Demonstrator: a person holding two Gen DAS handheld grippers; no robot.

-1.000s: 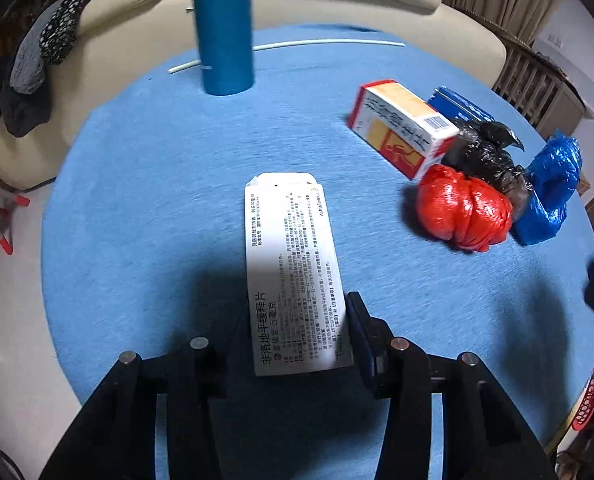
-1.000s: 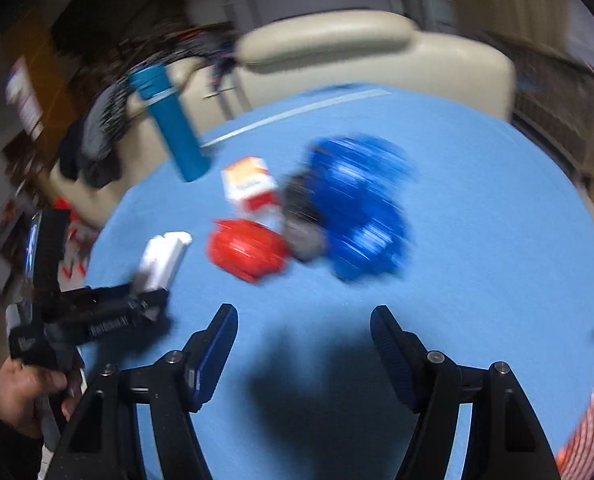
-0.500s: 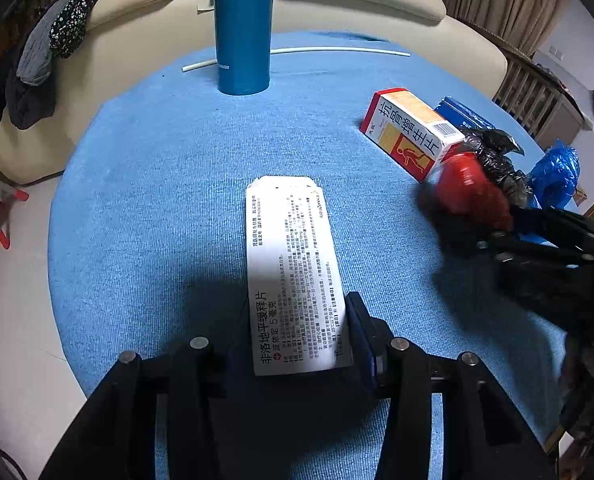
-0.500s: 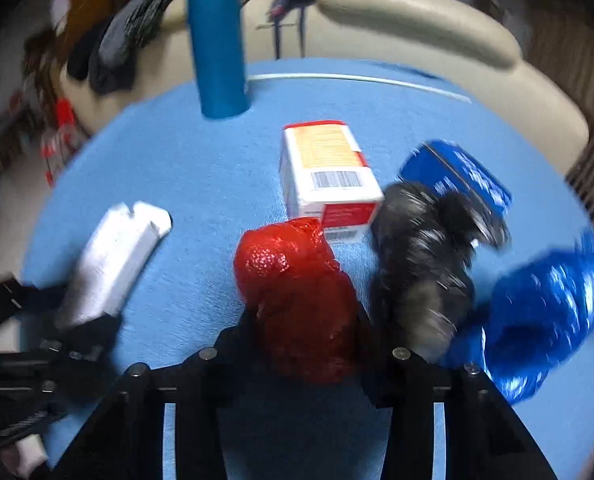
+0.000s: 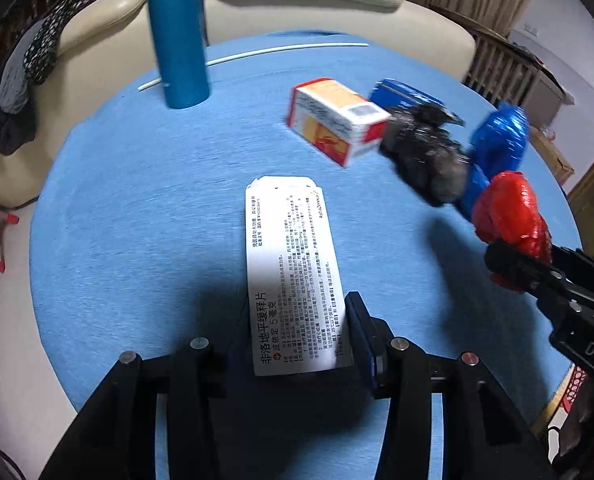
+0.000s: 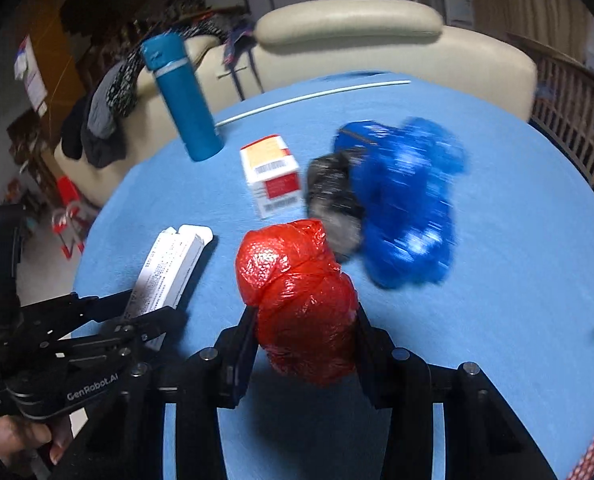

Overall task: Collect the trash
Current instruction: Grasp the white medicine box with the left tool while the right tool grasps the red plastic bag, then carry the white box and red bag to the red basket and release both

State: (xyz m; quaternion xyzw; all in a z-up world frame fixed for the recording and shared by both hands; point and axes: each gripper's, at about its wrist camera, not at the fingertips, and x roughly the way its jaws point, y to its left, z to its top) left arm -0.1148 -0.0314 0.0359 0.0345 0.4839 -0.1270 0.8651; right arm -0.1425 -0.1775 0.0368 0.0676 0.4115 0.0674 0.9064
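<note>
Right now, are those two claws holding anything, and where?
Left gripper holds the white medicine box by its near end; right gripper clamps the red bag around its lower sides.

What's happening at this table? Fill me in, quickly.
A person with a gripper in each hand is collecting trash from a round blue table. The left gripper is shut on a white medicine box; the right gripper is shut on a red plastic wad. An orange-and-white box, black bag and blue bag remain on the table.
</note>
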